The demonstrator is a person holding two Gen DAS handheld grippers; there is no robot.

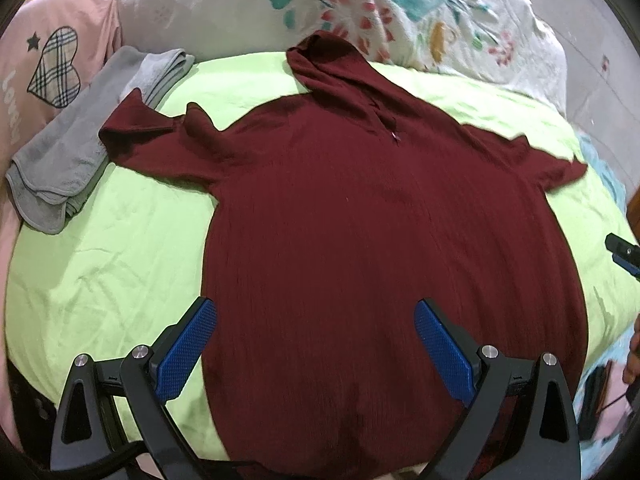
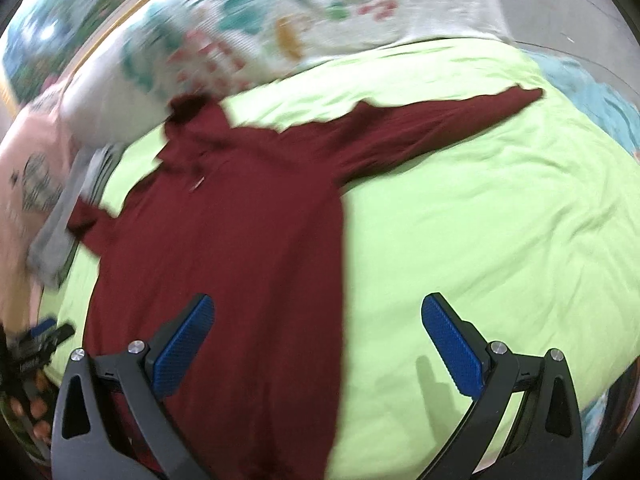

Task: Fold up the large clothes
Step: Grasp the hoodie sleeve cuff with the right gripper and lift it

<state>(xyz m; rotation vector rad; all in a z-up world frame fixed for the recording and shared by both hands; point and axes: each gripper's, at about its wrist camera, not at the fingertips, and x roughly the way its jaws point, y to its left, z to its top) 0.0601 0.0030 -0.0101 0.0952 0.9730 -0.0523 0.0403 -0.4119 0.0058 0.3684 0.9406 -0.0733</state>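
So the dark red hooded top (image 1: 380, 240) is laid out flat on the bed (image 1: 120, 248), pretty much filling the middle of the lime green sheet. Its hem hangs at the near edge and the hood points toward the far end, where it touches the floral quilt (image 1: 420, 12) bunched up along that edge. One sleeve runs out straight toward the bed's right side, which is clearer in the right wrist view. The other sleeve is crumpled and folded back on itself near the far left corner, with its cuff lying partly on a folded grey towel (image 1: 68, 152). Behind the towel at that corner is a pink pillow (image 1: 52, 52) with a plaid heart on it.

Left gripper (image 1: 316, 344) sits over the hem end of the top, its blue-padded fingers (image 1: 186, 354) spread wide and gripping nothing; the left finger is right at the garment's left edge over the sheet, the right one over the fabric. Right gripper (image 2: 316, 344) is spread wide too and empty, straddling the top's right side edge: one finger over the red cloth, the other over bare sheet. The right wrist view is motion-blurred, so the far end of the bed is smeary there. A hand shows at its lower left edge.
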